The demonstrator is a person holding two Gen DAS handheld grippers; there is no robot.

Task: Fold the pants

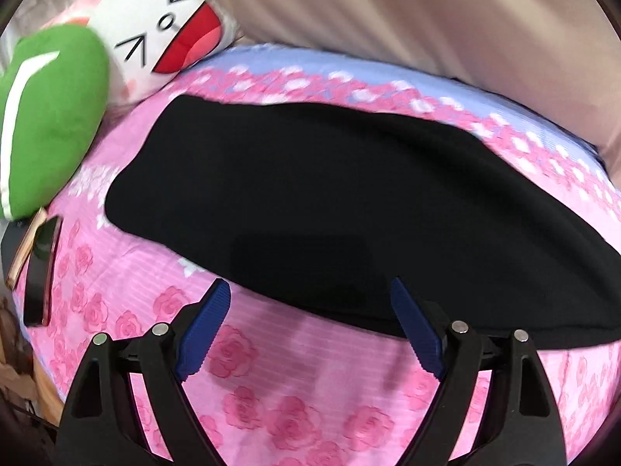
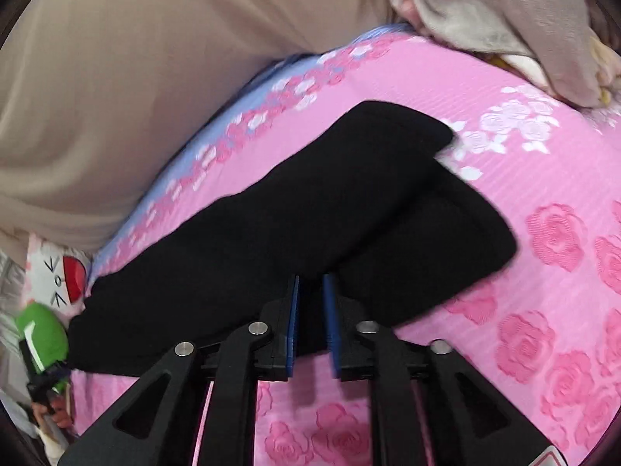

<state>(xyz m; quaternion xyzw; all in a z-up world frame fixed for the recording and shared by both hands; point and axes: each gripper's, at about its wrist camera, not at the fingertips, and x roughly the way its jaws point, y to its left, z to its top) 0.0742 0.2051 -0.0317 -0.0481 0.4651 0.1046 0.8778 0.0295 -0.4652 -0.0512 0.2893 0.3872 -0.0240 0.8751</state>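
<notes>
Black pants [image 1: 330, 209] on rose bedspread [image 1: 310, 407]

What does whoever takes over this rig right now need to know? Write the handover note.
Left gripper: open, empty, at the near edge of the black pants.
Right gripper: fingers narrowly apart over the pants' near edge; nothing clearly gripped.
Pants: lying lengthwise on the pink rose bedsheet, apparently folded leg over leg, the two leg ends splayed apart on the right.
Left: align the leg ends, then fold across the length.

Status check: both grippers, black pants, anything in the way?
Left gripper open, empty, at the near edge of the black fabric pants. Right gripper narrow gap over the pants; grip unclear. Pants lie long on pink rose-print bedsheet. Green plush pillow clear.
</notes>
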